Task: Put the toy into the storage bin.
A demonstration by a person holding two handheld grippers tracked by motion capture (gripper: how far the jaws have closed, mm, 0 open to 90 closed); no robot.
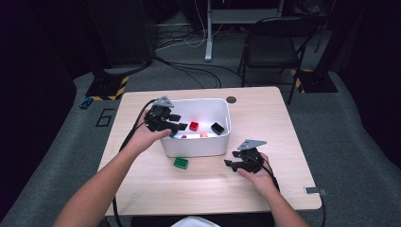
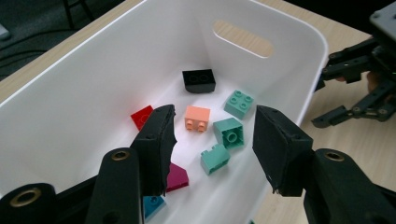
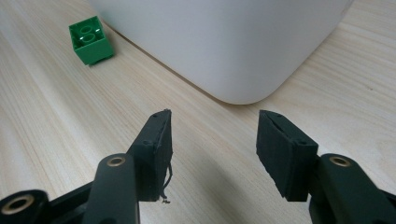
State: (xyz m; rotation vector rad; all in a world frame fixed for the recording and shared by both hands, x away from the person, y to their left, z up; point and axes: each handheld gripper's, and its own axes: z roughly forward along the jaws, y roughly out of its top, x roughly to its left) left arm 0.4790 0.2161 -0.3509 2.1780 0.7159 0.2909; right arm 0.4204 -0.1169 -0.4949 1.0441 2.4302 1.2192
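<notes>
Two grippers are in play around the white bin (image 1: 196, 142), my landmark for everything. I have the left gripper (image 2: 212, 140) hanging over the bin's left end, jaws parted with nothing between them; below it on the bin floor lie three teal bricks (image 2: 229, 133), a peach brick (image 2: 197, 117), a red brick (image 2: 141, 116), a black brick (image 2: 199, 80) and a magenta piece (image 2: 176, 177). My right gripper (image 3: 212, 149) sits low over the table (image 1: 265, 118) just off the bin's near right corner, jaws apart and empty. One green brick (image 1: 181, 162) rests on the table just in front of the bin's near wall, outside it.
</notes>
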